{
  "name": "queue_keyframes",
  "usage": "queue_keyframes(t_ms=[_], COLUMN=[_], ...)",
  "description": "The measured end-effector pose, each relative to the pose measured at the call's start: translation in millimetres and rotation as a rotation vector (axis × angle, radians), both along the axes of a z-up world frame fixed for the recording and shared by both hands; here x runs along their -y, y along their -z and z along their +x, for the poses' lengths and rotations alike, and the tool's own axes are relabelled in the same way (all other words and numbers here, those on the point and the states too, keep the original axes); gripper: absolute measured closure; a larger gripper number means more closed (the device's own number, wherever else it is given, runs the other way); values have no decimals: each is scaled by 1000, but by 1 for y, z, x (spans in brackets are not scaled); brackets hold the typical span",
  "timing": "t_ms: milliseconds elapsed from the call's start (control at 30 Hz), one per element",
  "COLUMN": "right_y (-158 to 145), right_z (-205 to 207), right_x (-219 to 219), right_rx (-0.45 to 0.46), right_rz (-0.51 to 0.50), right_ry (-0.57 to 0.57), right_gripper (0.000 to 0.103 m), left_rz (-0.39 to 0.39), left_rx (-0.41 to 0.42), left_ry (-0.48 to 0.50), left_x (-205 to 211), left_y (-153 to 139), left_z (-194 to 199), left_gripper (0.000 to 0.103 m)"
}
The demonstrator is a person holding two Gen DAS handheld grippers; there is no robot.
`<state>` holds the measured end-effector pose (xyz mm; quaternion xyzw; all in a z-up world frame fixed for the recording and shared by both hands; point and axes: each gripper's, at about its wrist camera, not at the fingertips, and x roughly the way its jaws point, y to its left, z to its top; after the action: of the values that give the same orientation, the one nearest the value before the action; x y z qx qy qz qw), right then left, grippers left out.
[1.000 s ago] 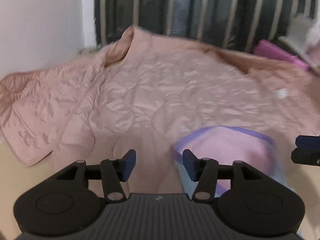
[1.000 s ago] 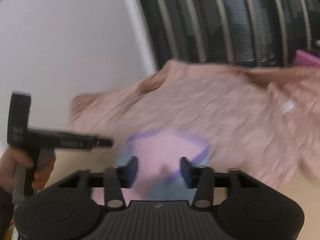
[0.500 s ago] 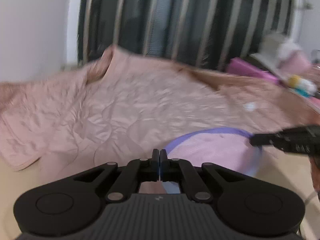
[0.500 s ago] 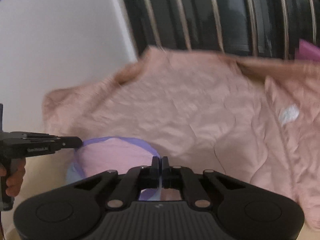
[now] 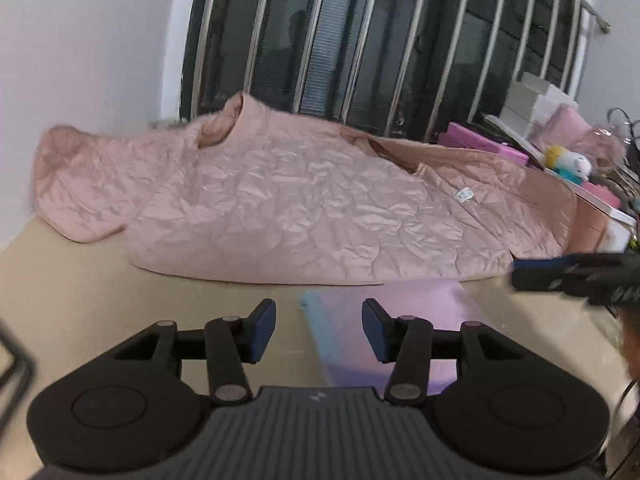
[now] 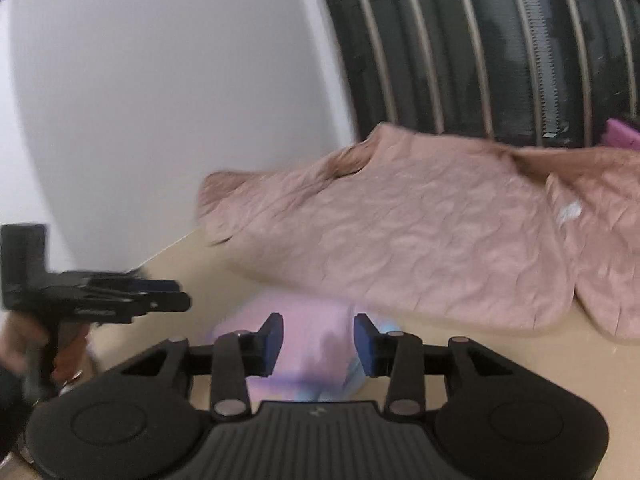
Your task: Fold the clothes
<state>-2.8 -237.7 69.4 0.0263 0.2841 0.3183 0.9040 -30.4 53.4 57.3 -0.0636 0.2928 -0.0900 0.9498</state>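
Observation:
A small pink garment with a light blue edge [image 5: 404, 320] lies flat on the tan table, just in front of both grippers; it also shows blurred in the right wrist view [image 6: 312, 344]. My left gripper [image 5: 319, 330] is open and empty over the garment's left edge. My right gripper [image 6: 319, 344] is open and empty above the garment. The right gripper shows at the right edge of the left wrist view [image 5: 576, 276], and the left gripper at the left of the right wrist view [image 6: 120, 300].
A large pink quilted jacket [image 5: 312, 208] is spread across the back of the table [image 5: 100, 280]. A barred window [image 5: 380, 40] and white wall stand behind. Pink boxes and a plush toy [image 5: 568, 164] are piled at the far right.
Both grippers were shut on the small garment half a second ago and have opened and let it go. It now lies flat nearer me, clear of the jacket.

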Motion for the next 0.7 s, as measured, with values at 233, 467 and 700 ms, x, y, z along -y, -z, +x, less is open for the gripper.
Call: queue_keyframes(t_ms=[233,467,700], right_y=[49,31,58], right_z=[-1,-6,56], right_x=[-62,-32,-29], right_rx=[-55,15,-133], right_rz=[-126,3,31], right_ry=[-30,79,182], right_gripper=[75,31,30], left_rz=[139,57,172], left_rx=[-61,-56,-19], left_ry=[-41,-59,-167], left_x=[21,30,47], left_y=[38,28,39], left_z=[5,-7,-8], left_gripper=[50,26,21])
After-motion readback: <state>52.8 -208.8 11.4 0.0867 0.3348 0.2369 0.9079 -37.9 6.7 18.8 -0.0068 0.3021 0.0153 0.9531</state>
